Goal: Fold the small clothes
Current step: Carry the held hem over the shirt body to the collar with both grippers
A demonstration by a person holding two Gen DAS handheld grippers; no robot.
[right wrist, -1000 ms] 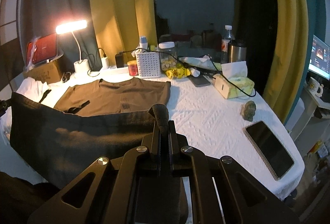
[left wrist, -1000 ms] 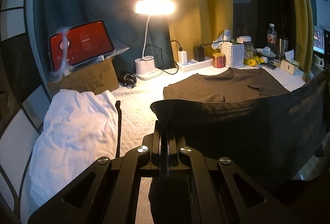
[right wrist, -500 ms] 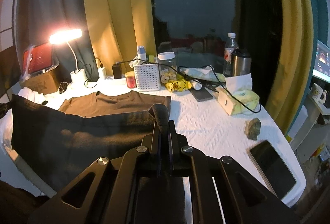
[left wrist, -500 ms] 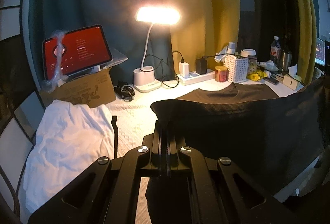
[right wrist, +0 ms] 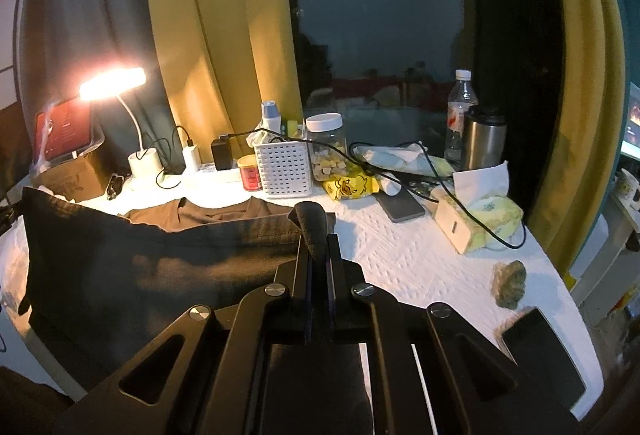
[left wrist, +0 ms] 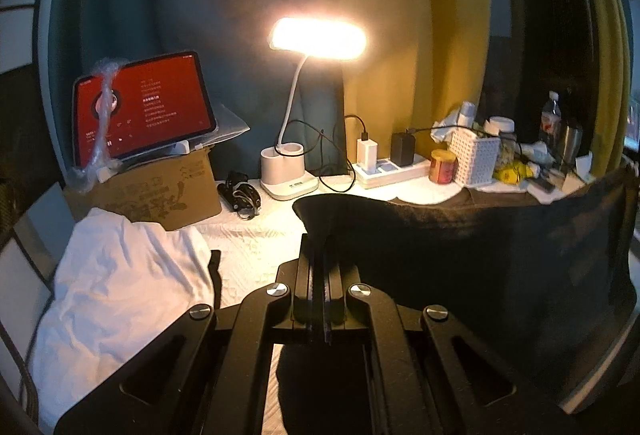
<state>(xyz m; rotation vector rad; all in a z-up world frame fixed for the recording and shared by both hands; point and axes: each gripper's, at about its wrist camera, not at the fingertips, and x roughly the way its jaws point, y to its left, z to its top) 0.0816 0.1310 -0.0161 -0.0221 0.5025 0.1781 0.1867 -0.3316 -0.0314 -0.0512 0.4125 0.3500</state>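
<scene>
The left gripper [left wrist: 325, 251] is closed on 1 corner of the dark garment [left wrist: 480, 255], and the right gripper [right wrist: 318, 235] is closed on the opposite corner, so the hem stretches between the 2 like a raised edge. This keeps the cloth flat and without wrinkles while it is folded over. The upper part of the garment, with its neckline [right wrist: 216, 209], lies on the white table cover [right wrist: 420, 259], probably to anchor the fold, though the middle is hidden behind the lifted cloth. A white garment [left wrist: 120, 283] waits at the left, apart from it, near the cardboard box [left wrist: 160, 195] and the desk lamp [left wrist: 318, 39]
</scene>
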